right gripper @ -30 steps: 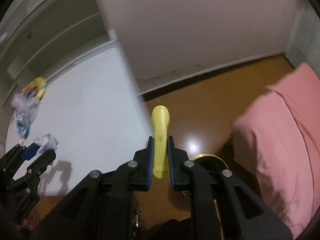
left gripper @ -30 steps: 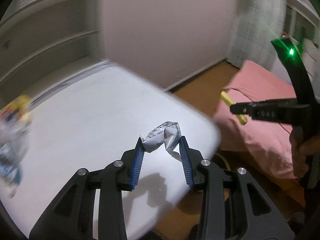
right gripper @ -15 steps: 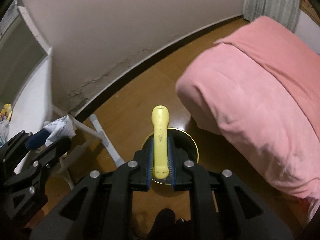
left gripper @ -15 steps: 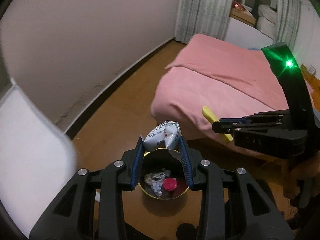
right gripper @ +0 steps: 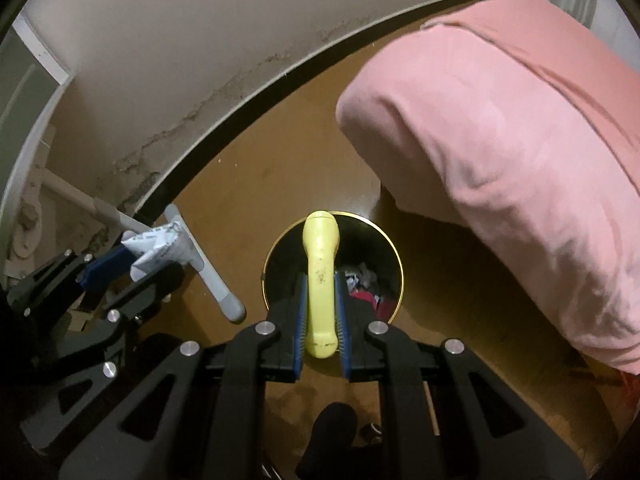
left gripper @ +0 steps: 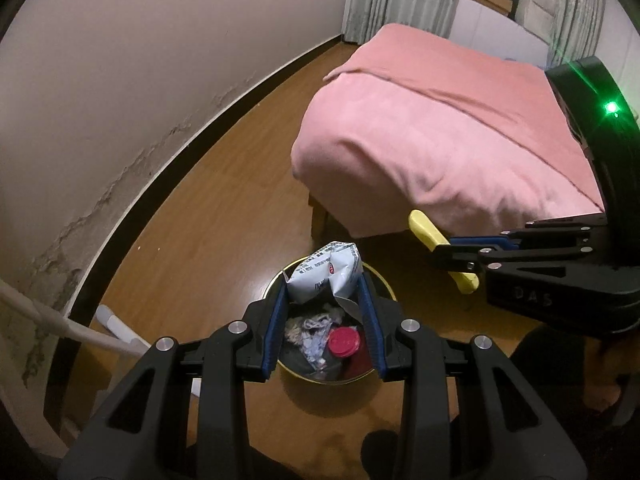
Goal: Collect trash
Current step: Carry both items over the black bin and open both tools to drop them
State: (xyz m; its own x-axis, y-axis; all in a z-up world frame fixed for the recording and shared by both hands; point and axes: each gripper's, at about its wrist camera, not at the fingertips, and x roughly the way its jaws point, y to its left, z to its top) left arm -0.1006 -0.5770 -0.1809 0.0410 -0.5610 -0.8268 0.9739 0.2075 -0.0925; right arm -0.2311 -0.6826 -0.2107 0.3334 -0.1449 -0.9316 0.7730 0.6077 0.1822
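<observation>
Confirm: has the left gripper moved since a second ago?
Yes. The left gripper, shut on the crumpled wrapper, went from over the white table to above the trash bin.

Both wrist views are dim, lit by warm indoor light that tints everything yellowish. Each picture is a round fisheye with black corners, and straight lines such as the dark baseboard (left gripper: 168,176) bow strongly toward the edges. The wooden floor (right gripper: 256,168) shows a soft sheen but no hard glare. A small green light (left gripper: 611,108) glows brightly with a slight halo at the right edge of the left view. The pink bedspread (right gripper: 520,152) looks mildly soft and smeared, as does the wall. Near black parts in the foreground are sharp but fall into deep shadow, with detail lost along the bottom.
</observation>
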